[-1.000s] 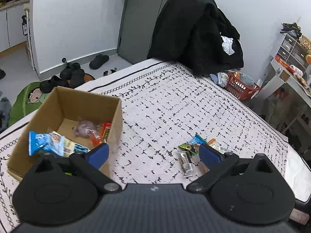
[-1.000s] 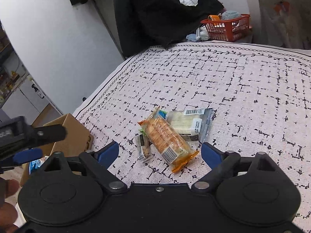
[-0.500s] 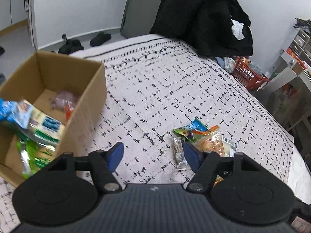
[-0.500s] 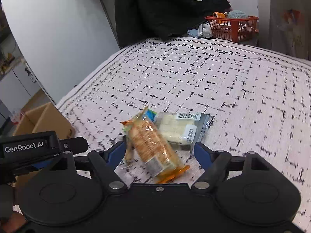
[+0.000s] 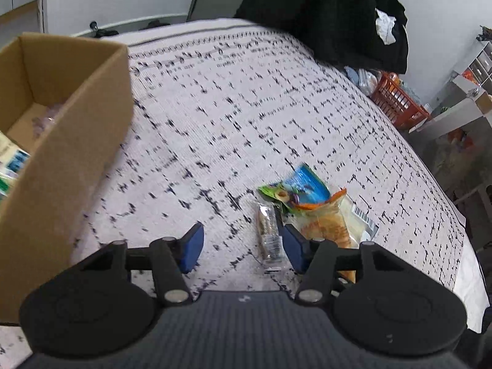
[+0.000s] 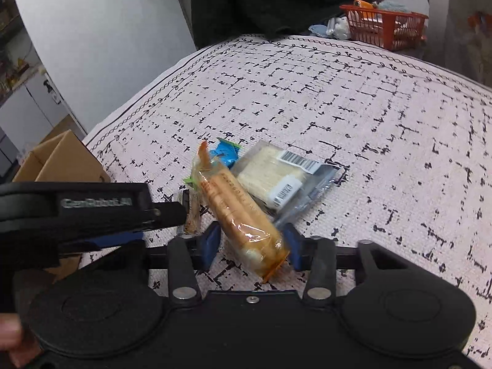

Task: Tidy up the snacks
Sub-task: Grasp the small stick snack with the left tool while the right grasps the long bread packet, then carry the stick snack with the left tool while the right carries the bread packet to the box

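R gripper [image 6: 252, 243] round cracker pack [image 6: 236, 212]; contact unclear.

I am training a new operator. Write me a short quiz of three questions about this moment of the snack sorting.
1. Which snack lies between the jaws of the right gripper? A: the orange cracker pack. B: the white barcode pack. C: the blue pack.
2. True or false: the cardboard box is empty.
3. Fill in: the jaws of the left gripper stand ____ (open or shut).

Key: 1 A. 2 False, packets lie inside. 3 Open.
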A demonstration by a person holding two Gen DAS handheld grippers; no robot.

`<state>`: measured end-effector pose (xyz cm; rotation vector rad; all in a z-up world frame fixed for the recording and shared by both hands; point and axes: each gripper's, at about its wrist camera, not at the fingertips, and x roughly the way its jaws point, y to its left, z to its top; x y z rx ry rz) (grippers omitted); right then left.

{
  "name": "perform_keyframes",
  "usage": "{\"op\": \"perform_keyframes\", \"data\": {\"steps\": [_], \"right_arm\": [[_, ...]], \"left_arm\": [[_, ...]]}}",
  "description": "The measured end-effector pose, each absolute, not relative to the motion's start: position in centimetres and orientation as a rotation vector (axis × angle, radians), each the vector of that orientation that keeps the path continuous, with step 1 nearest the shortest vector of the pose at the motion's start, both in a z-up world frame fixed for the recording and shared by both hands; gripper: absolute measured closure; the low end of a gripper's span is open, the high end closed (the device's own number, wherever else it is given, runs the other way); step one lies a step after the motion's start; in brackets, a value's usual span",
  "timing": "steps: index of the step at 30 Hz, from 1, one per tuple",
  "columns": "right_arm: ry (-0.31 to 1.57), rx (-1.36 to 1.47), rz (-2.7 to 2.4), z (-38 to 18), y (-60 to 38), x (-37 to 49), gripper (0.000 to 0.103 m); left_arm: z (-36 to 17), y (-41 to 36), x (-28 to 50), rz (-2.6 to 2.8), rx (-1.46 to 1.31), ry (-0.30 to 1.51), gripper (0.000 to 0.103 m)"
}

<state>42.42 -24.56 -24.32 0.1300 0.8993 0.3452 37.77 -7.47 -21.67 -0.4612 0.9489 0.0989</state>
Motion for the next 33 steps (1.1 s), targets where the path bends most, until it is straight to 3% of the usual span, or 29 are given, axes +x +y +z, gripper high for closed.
{"op": "perform_keyframes", "data": {"steps": [12, 15, 17, 19, 33], "right_arm": [[0.907, 0.190, 0.342, -24.1, -25.3, 41.9, 0.070], [0.907, 0.188, 0.342, -24.1, -25.2, 41.8, 0.070], [0.906, 0.192, 0.345, -24.1, -25.1, 41.7, 0.071], [0.902, 0.205, 0.351, -23.9, -24.9, 41.7, 0.071], [0.821, 0.261, 0.428, -21.0, -22.0, 40.8, 0.073]], "left_arm": [[-22.7, -9.4, 39.8, 0.051, -0.417, 1.000, 0.052], [-23.0, -10.1, 40.1, 0.032, -0.377, 1.014, 0.063], [-23.1, -10.2, 40.2, 0.045, -0.353, 1.021, 0.078], [-23.1, -9.7, 40.2, 0.046, -0.366, 1.034, 0.086], [-16.8, -5.6, 36.9, 0.098, -0.360, 0.939, 0.087]]}}
